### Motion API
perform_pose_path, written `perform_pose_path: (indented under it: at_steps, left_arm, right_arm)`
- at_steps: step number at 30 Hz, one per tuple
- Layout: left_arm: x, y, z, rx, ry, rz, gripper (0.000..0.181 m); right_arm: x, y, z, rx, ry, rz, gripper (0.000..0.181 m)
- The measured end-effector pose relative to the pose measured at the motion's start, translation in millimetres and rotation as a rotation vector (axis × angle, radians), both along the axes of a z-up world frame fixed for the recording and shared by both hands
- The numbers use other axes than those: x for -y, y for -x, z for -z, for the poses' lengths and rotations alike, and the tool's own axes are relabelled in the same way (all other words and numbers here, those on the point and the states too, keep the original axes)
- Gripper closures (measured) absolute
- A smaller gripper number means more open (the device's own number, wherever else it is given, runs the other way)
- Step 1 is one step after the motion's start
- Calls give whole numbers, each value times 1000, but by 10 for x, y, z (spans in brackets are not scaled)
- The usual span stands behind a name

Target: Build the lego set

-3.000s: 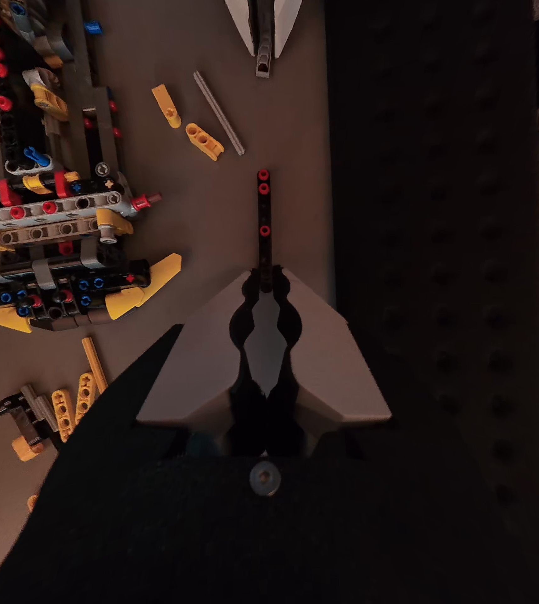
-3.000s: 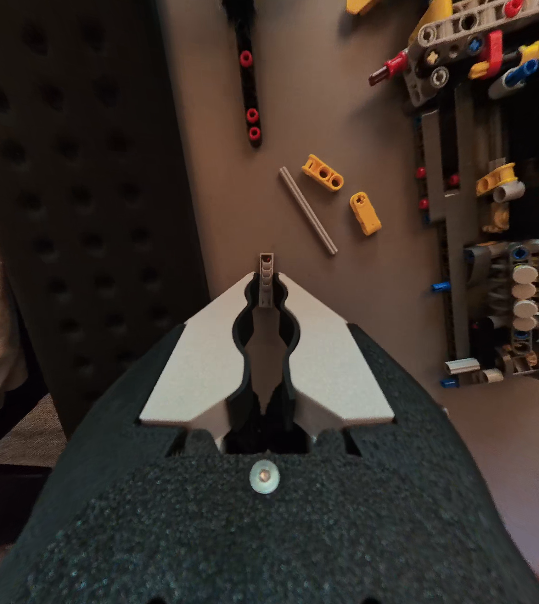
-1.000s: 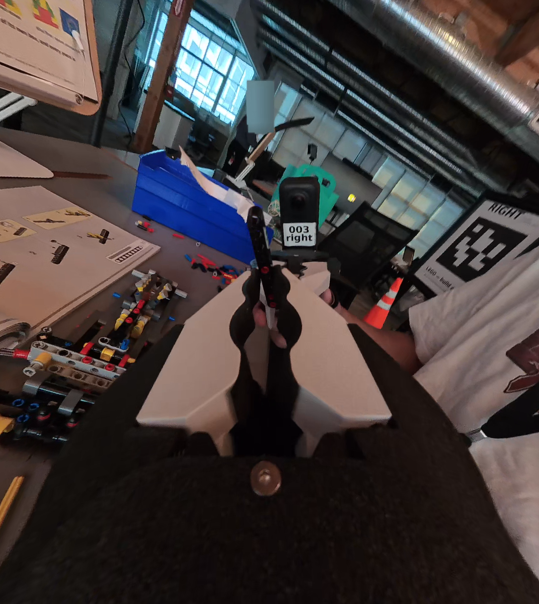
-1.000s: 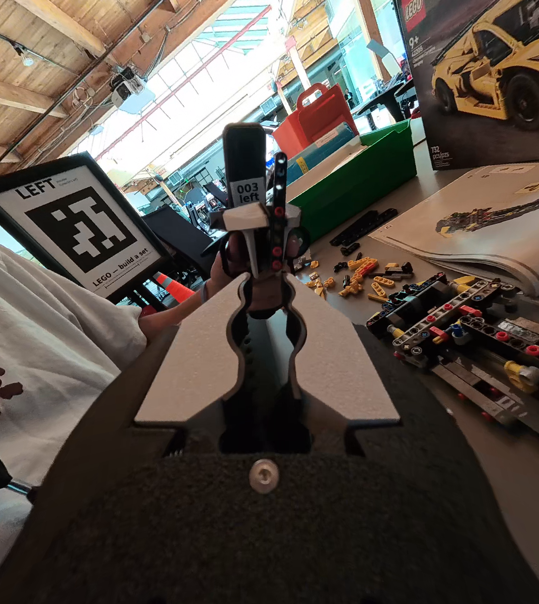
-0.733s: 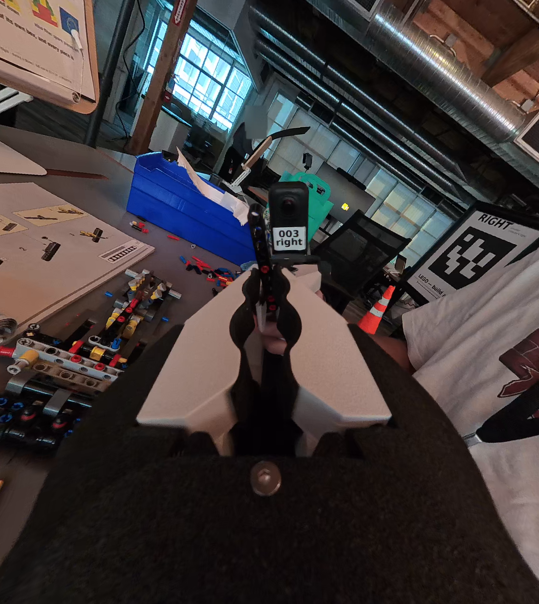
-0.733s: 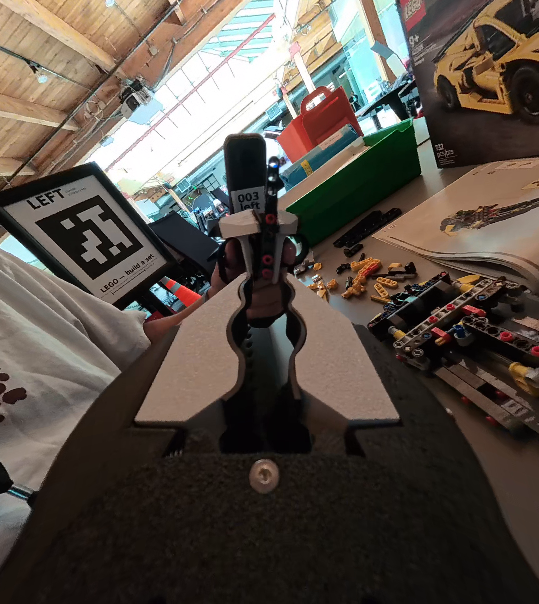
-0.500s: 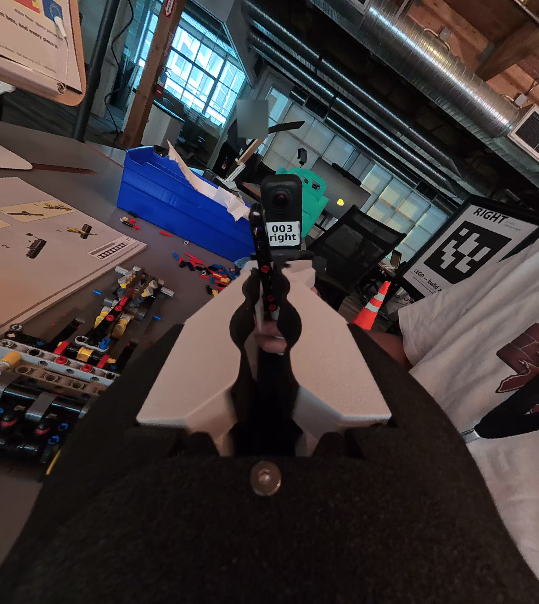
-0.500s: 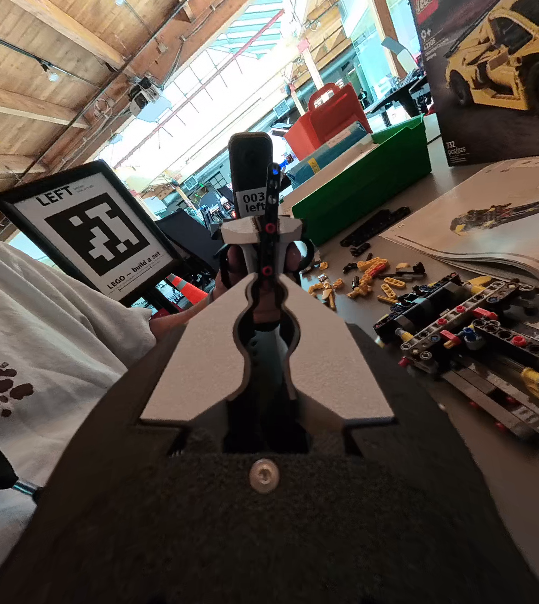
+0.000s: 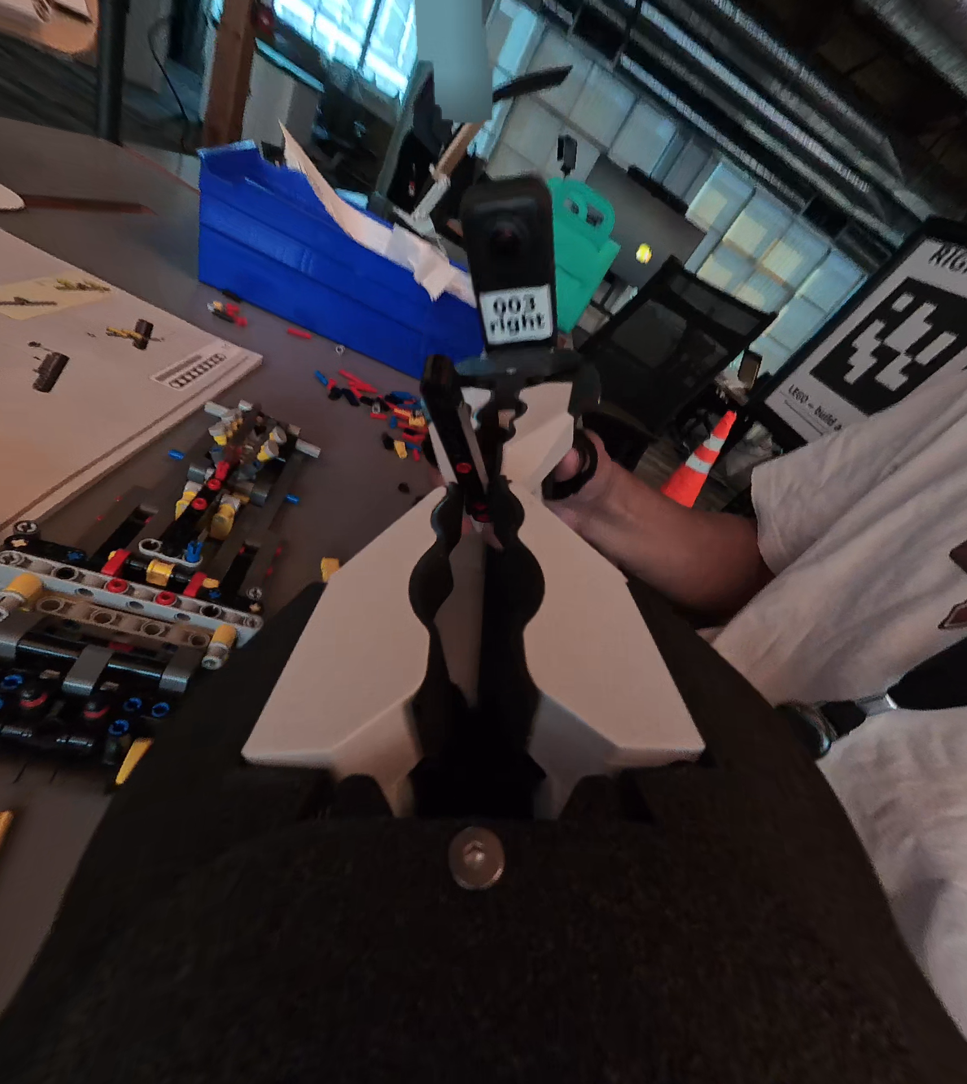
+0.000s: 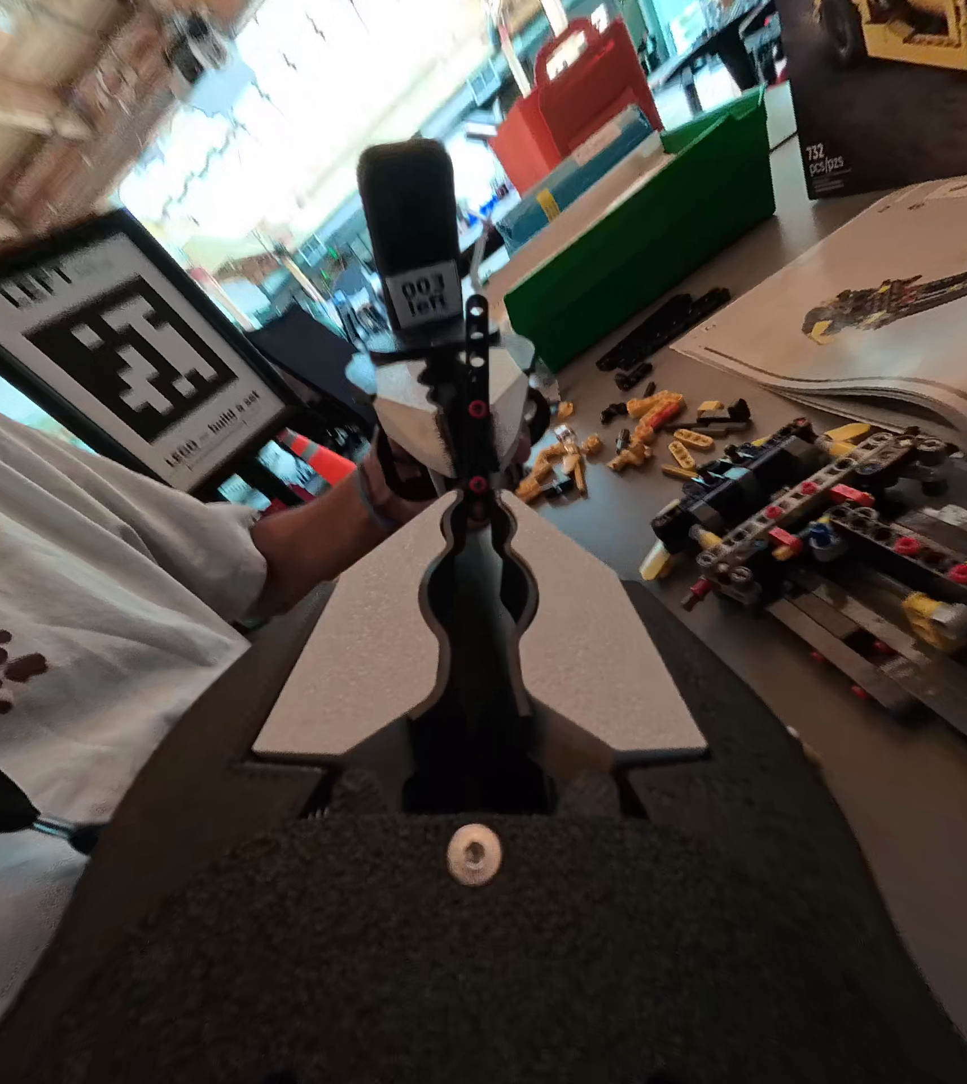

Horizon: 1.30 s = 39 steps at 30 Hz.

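My left gripper (image 9: 476, 511) is shut on the lower end of a long black beam (image 9: 453, 422) with red pins, held in the air and tilted up to the left. My right gripper (image 10: 476, 503) faces it, tip to tip, and is shut. The small grey piece it holds is mostly hidden where it meets the lower end of the beam (image 10: 476, 375). The right gripper (image 9: 519, 431) also shows beyond the beam in the left wrist view. The left gripper (image 10: 448, 419) shows behind the beam in the right wrist view.
The half-built car chassis (image 9: 117, 598) (image 10: 821, 528) lies on the table beside an open instruction booklet (image 9: 58, 375) (image 10: 879, 328). Loose yellow parts (image 10: 645, 422), a blue bin (image 9: 305, 281), a green bin (image 10: 645, 252) and the set's box (image 10: 909, 88) stand farther off. A person's forearms (image 9: 657, 545) (image 10: 305, 539) are close. Left and right tips are no more than a few centimetres apart.
Three seconds ago both grippers pointed down at the table; now they are raised and face each other. Over the last second they closed in, and the beam's lower end met the right gripper's tips.
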<state>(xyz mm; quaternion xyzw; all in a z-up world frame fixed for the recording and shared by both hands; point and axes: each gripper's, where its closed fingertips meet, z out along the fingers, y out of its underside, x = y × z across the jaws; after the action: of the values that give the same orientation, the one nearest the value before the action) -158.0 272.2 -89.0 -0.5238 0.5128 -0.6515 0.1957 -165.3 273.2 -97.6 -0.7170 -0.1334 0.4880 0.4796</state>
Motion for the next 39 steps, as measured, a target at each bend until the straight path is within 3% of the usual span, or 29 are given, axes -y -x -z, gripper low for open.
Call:
perform_pose_path:
  at_steps: [7,20,26,29,34,39]
  left_arm:
    - [104,32,197,-126,-183,98,176]
    - [206,79,416,-209,-242,156,172]
    - [119,73,448,-245,-279,125,157]
    - [151,76,454,-233,-323,131,169]
    - [251,129,455,-219,-346,187,175]
    - [238,140,320,-163,-314,179,175]
  right_arm:
    - [153,-61,194,375,25,-131,175]
    - [171,3,382,560,55,-217,174]
    - [157,14,408,589,52,-229,174]
    - [174,44,431,597,55,-251,174]
    - [238,96,435,598,28,-307,174]
    - [222,122,289,448,-19,-300,175]
